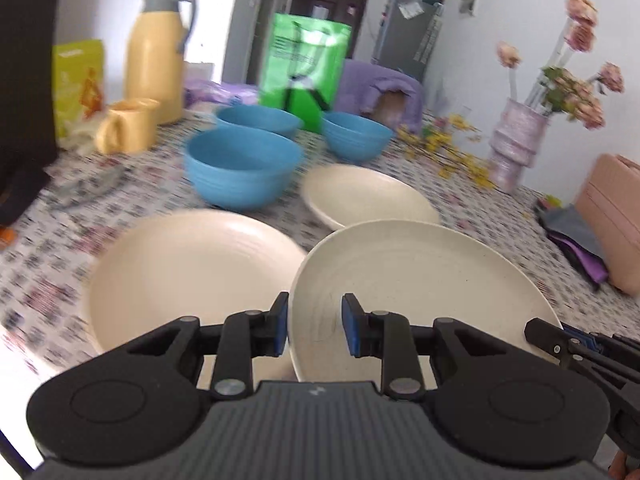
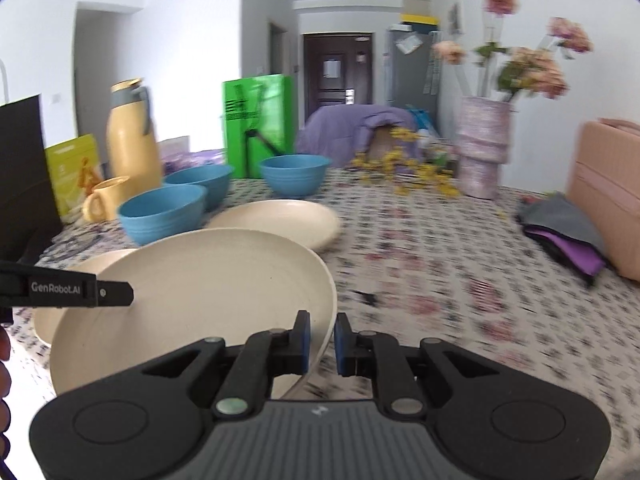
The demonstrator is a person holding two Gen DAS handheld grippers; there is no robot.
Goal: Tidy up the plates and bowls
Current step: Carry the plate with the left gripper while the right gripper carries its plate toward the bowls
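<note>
**Both grippers on one cream plate, lifted at a tilt above the counter**

The lifted plate (image 1: 420, 280) sat tilted above the patterned counter (image 2: 440, 272), held at two edges. In the left wrist view the left gripper (image 1: 314, 326) straddled the plate's near-left rim at about 6 o'clock, one blue pad outside the rim and one over the plate's inner face; a gap showed between the pads, so the jaws stood parted around the rim and I could not tell whether they pressed it. In the right wrist view the right gripper (image 2: 322, 342) had the plate's right rim running down between its pads, the jaws nearly together and clamped on the rim. The right gripper's tip also showed at 3 o'clock in the left view, at the plate's far edge.

A second plate (image 1: 188, 272) lay flat on the counter at 9 o'clock from the lifted one, partly under it. A third plate (image 1: 368, 196) lay at 12 o'clock, just beyond. Three blue bowls stood further back: the nearest bowl (image 1: 242, 170) at 11 o'clock, the rear bowl (image 1: 258, 120) behind it, and the right bowl (image 1: 356, 134) at 12 o'clock.

A yellow jug (image 1: 158, 52) and yellow mug (image 1: 128, 126) stood at 10 o'clock, a green bag (image 1: 304, 68) behind the bowls, a vase (image 1: 516, 144) of flowers at 2 o'clock.
</note>
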